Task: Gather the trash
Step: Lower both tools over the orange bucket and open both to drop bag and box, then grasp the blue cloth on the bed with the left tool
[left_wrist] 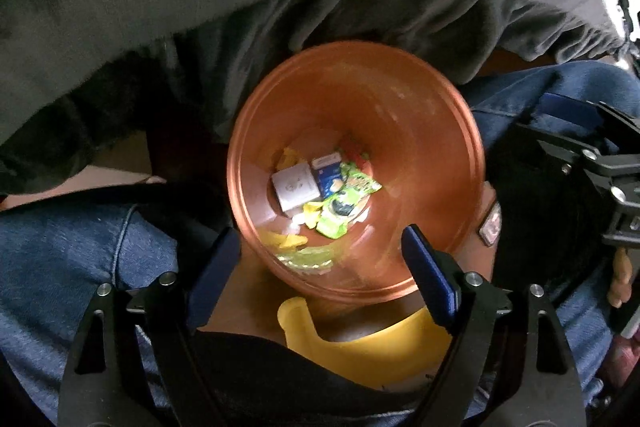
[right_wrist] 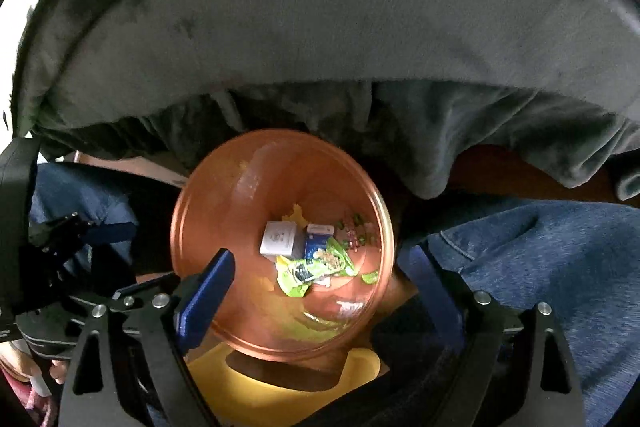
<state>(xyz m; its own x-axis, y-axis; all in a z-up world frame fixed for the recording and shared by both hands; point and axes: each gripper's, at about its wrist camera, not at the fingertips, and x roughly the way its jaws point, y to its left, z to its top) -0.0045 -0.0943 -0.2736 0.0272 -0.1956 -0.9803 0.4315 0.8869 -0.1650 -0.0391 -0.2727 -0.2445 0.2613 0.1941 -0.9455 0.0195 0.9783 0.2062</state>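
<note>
An orange bin stands between the person's knees, seen from above; it also shows in the right wrist view. At its bottom lie a white box, a blue box, a green wrapper and yellow scraps. The same white box and green wrapper show in the right wrist view. My left gripper is open and empty above the bin's near rim. My right gripper is open and empty above the bin, its left finger over the rim.
A grey blanket covers the furniture behind the bin. Knees in blue jeans flank the bin on both sides. A yellow plastic object sits just in front of the bin. The right gripper's body is at the right edge of the left wrist view.
</note>
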